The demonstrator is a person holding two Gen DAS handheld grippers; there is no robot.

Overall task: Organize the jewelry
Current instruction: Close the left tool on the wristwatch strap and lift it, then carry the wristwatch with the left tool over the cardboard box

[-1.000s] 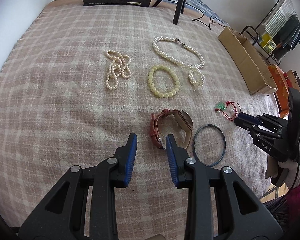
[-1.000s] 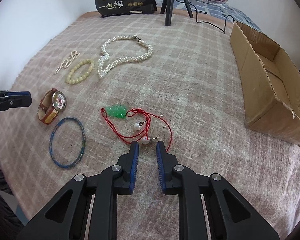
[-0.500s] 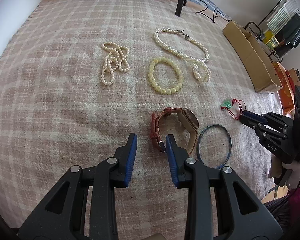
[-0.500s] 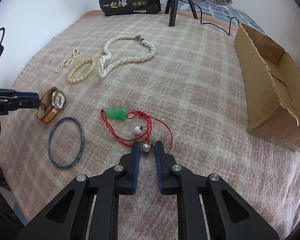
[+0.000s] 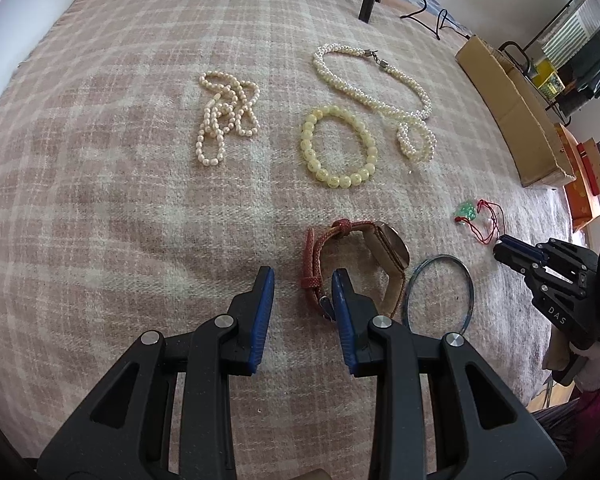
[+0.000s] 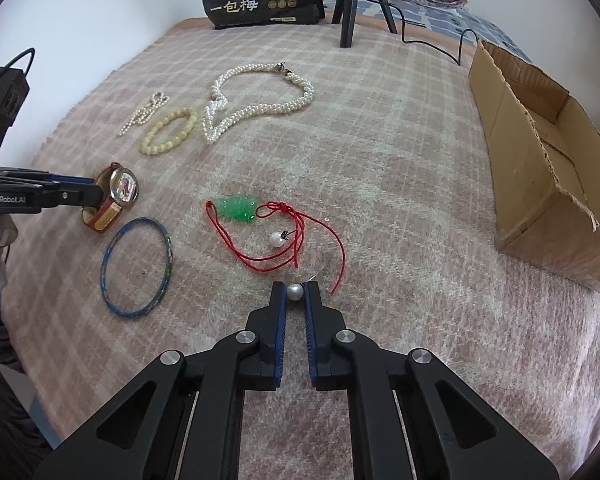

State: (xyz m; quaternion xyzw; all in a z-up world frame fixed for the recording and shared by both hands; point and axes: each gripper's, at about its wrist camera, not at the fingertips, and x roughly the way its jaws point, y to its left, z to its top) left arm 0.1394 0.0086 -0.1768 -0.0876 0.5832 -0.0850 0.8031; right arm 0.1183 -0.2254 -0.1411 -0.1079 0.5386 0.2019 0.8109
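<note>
1. Our right claw point(image 6: 295, 295) is clamped on a pearl earring point(image 6: 294, 292), low on the blanket point(image 6: 400, 184) of the bed.
2. A second pearl point(image 6: 276, 239) lies at 11 o'clock from it, on the red cord point(image 6: 256, 256) of the green pendant point(image 6: 238, 208).
3. Our left claw point(image 5: 302, 280) stands apart and holds nothing; the watch point(image 5: 356, 256) is just at 1 o'clock from it, its strap touching our right finger.
4. The blue bangle point(image 5: 438, 296) lies at 3 o'clock of the watch.
5. At 12 o'clock we see the yellow bracelet point(image 5: 338, 146), the pearl necklace point(image 5: 374, 88) and a pearl strand point(image 5: 224, 116).
6. The box point(image 6: 548, 160) is at 2 o'clock from our right claw, well apart.
</note>
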